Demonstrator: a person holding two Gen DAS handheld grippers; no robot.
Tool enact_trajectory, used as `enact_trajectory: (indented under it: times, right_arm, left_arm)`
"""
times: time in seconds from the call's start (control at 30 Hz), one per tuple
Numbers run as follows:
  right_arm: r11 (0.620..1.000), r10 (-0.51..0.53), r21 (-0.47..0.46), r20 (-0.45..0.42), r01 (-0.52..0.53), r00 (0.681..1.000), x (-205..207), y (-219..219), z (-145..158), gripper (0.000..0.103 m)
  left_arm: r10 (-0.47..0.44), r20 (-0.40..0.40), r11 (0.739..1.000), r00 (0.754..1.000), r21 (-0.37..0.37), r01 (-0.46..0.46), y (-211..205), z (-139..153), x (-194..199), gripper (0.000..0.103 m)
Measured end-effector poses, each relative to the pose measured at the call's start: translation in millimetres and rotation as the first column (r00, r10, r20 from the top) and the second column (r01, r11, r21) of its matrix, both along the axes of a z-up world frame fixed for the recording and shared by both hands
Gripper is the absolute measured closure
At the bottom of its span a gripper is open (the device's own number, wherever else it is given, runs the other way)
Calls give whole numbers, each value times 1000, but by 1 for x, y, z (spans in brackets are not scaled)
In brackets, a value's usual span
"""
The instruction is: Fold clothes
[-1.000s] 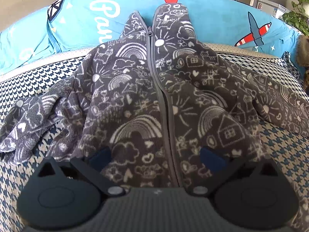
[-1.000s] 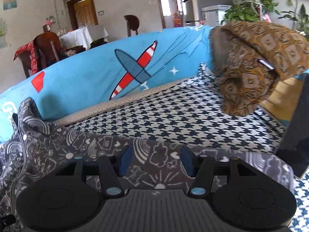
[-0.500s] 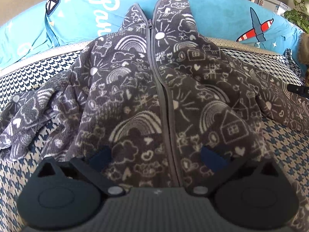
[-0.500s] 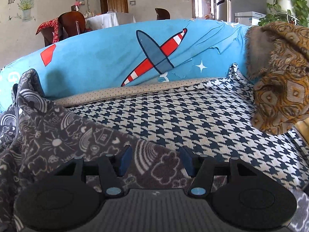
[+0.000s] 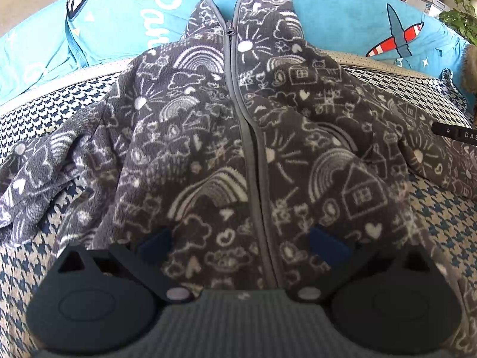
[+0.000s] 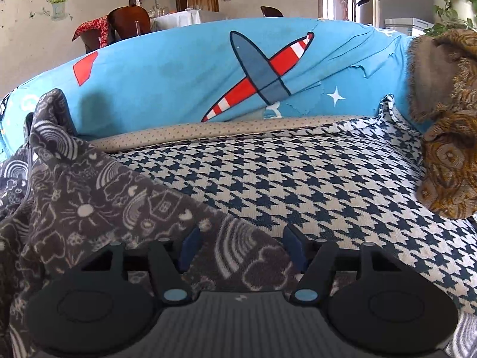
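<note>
Your jacket (image 5: 208, 137) is fuzzy, matt fleece; beneath it the sofa cover (image 6: 313, 179) is coarse woven houndstooth cloth. Your left tongs (image 5: 241, 243) and right tongs (image 6: 240, 246) look matt black plastic.

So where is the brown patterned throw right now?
In the right wrist view, the brown patterned throw is bunched at the far right, on the houndstooth cover beside the blue backrest.

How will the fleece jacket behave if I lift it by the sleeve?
The jacket is probably floppy: its sleeve already sags in soft folds. The thick fleece should grip rather than slip. The body will likely trail and drag on the houndstooth cover, since it lies spread wide.
</note>
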State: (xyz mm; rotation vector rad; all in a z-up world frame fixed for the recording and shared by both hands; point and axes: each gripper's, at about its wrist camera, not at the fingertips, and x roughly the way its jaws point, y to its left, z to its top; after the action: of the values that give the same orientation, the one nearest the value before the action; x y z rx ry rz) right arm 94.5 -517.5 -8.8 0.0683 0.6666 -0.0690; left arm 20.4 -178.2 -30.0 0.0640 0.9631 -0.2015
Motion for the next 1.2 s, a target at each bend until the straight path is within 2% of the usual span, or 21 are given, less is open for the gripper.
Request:
enact_trajectory:
  times: [0.07,0.13,0.23,0.33,0.5,0.63,0.73,0.8,0.93,1.1,1.2]
  right_arm:
    - [1000,15,-14,-1,-15,1000,-1,4,1,63]
    - [999,28,-25,-5,-28,1000,-1,7,1,71]
    - [999,29,-30,-8,-29,1000,0,10,3,75]
    - [999,17,-45,0,-17,1000,-1,12,2,84]
    - [998,-58,-26,25,58,998,-2,8,7,98]
    - [984,-177,-9,63,177,982,-6,-5,12,101]
    - [936,-348,-24,85,351,934,-10,-23,19,102]
    - [911,-413,29,72,412,908,-15,-39,21,102]
    - [919,-391,72,49,387,919,-19,-42,20,102]
    - [949,-303,106,46,297,952,-21,-22,26,100]
    - [956,-267,136,25,261,963,-23,-9,28,88]
  left_arm:
    - [-1,0,1000,1000,2,1,0,0,0,0]
    - [-1,0,1000,1000,4,1,0,0,0,0]
    - [-3,1,1000,1000,7,3,0,0,0,0]
    - [-5,1,1000,1000,8,5,0,0,1,0]
    - [-7,-1,1000,1000,3,7,1,1,2,0]
    - [-11,0,1000,1000,-4,11,4,3,2,0]
    - [-22,3,1000,1000,-4,22,4,5,1,0]
    - [-31,3,1000,1000,-2,31,3,5,0,0]
    - [-62,-3,998,998,13,62,-4,4,-3,0]
    - [-82,0,996,997,41,81,-11,2,-7,0]
    - [-74,-5,997,997,36,74,-9,2,-6,0]
